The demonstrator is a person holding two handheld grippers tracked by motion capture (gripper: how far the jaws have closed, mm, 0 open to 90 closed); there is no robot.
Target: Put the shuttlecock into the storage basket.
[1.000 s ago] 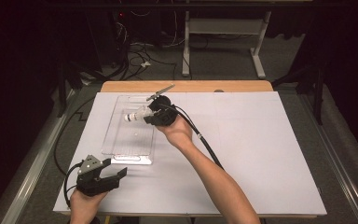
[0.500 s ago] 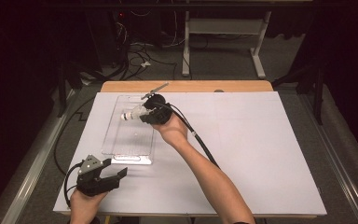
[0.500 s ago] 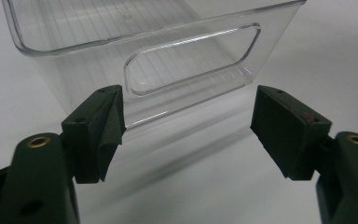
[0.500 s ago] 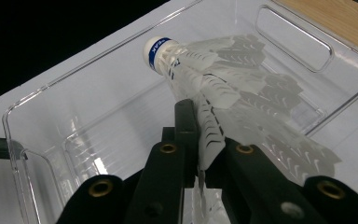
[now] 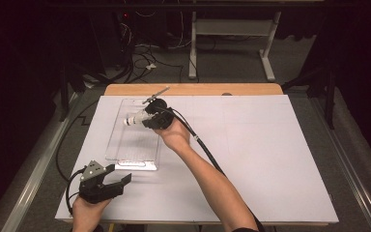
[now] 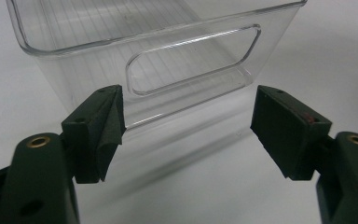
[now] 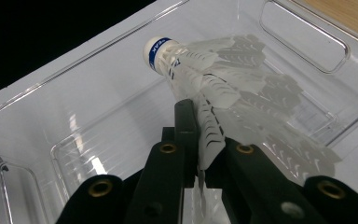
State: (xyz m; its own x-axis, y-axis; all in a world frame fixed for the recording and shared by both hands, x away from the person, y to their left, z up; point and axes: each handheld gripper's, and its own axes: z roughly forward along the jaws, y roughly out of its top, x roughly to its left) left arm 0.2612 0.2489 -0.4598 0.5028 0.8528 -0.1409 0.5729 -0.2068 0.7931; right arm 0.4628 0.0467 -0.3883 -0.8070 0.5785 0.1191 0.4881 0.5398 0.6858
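We judge the work as placing a shuttlecock (image 7: 200,74) into the clear bin (image 5: 117,145), and it looks most of the way through. The right tool (image 5: 145,119) holds the shuttlecock above the bin's far half, its jaws pinched nearly together on the edge of the feather skirt, as the right gripper view shows. The cork end points away from the tool, toward one long wall of the bin. We cannot tell whether the shuttlecock already touches the bin floor or hangs just above it. What is left, in our reading: lower it if needed, release, and draw the tool clear.

The left tool (image 5: 118,181) rests on the table (image 5: 270,159) near the person's edge, jaws wide apart with nothing between them. It faces the bin's near end wall and stands just short of it.

Materials:
- The shuttlecock has a rounded white cap with a blue band bearing lettering. Its skirt is translucent white, ribbed and overlapping, thin and likely easy to crush.
- The bin is rigid transparent plastic, rectangular, with a finely ridged floor, rounded rim and an oval handle cut-out (image 6: 193,58) in each end wall.
- The table is covered by a matte white sheet, with a wooden edge showing at the far side.
- The tool pads are flat, black and dull.
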